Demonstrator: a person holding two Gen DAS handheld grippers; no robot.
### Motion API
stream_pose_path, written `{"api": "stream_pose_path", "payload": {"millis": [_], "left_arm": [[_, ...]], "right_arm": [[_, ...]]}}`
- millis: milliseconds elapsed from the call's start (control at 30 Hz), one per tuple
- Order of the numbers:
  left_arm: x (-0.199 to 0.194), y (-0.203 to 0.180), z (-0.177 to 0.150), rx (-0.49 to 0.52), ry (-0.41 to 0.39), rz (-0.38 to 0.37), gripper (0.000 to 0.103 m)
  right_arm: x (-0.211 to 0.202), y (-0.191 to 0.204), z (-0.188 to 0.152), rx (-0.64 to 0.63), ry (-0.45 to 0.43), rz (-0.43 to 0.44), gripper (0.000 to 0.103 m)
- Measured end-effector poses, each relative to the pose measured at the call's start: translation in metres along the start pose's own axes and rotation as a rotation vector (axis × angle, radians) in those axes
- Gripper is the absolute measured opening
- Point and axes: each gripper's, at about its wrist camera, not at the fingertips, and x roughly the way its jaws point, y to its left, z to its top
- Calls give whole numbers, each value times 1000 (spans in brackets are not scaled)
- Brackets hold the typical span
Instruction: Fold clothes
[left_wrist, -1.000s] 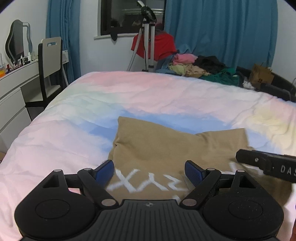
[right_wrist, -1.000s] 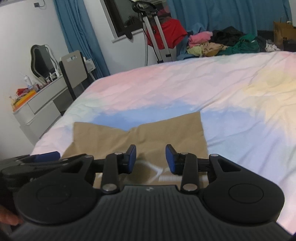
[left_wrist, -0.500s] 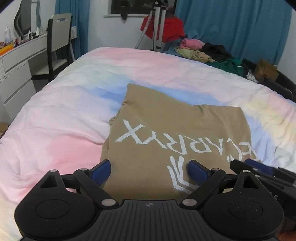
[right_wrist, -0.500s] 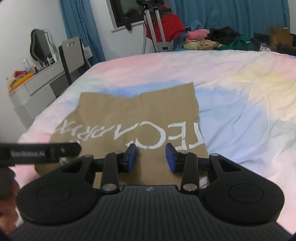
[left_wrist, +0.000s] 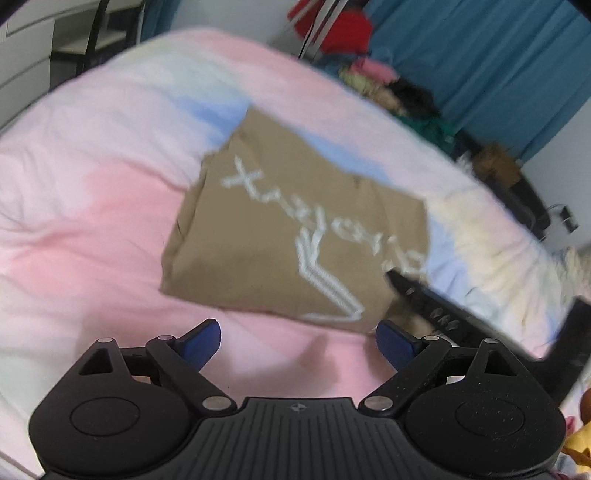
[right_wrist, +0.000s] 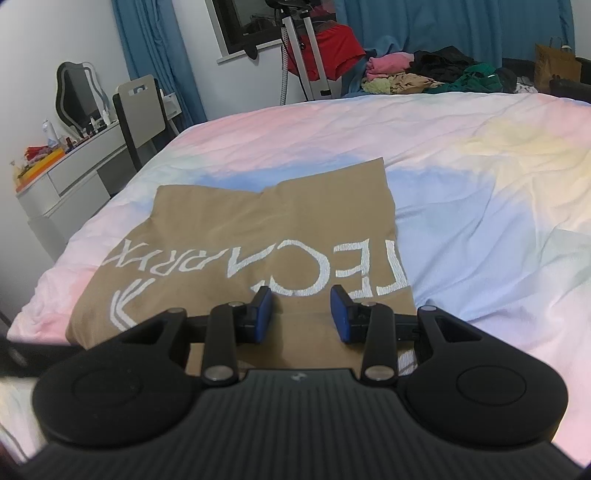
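A tan garment with white lettering (left_wrist: 280, 236) lies folded into a rectangle on the pastel bedspread (left_wrist: 92, 206); it also shows in the right wrist view (right_wrist: 266, 229). My left gripper (left_wrist: 299, 345) is open and empty, held above the bed just short of the garment's near edge. My right gripper (right_wrist: 301, 314) is open and empty, over the garment's near right part. The right gripper's fingers (left_wrist: 424, 295) show at the garment's right corner in the blurred left wrist view.
A pile of mixed clothes (right_wrist: 424, 74) lies at the far end of the bed, beside a tripod (right_wrist: 303, 48) and blue curtains. A chair (right_wrist: 140, 110) and a white dresser (right_wrist: 66, 177) with a mirror stand on the left. A brown paper bag (right_wrist: 554, 66) is far right.
Both grippers have drawn back toward me from the garment. The left wrist view has tilted and pulled off the garment onto bare bedspread. The garment lies still.
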Motion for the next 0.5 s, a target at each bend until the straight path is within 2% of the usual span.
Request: {"api": "stream_pose_path", "payload": {"millis": [133, 233, 333, 433, 500], "left_arm": [[29, 17, 6, -125, 10, 10, 92], [30, 28, 13, -219, -63, -25, 88], [18, 24, 15, -204, -157, -78, 87], [9, 23, 13, -208, -217, -147, 87], [15, 27, 13, -239, -195, -141, 87]], "right_arm": [[0, 0, 0, 7, -2, -1, 38], [0, -1, -1, 11, -3, 0, 38], [0, -2, -1, 20, -5, 0, 38], [-1, -4, 0, 36, -7, -3, 38], [-1, -4, 0, 43, -7, 0, 38]]}}
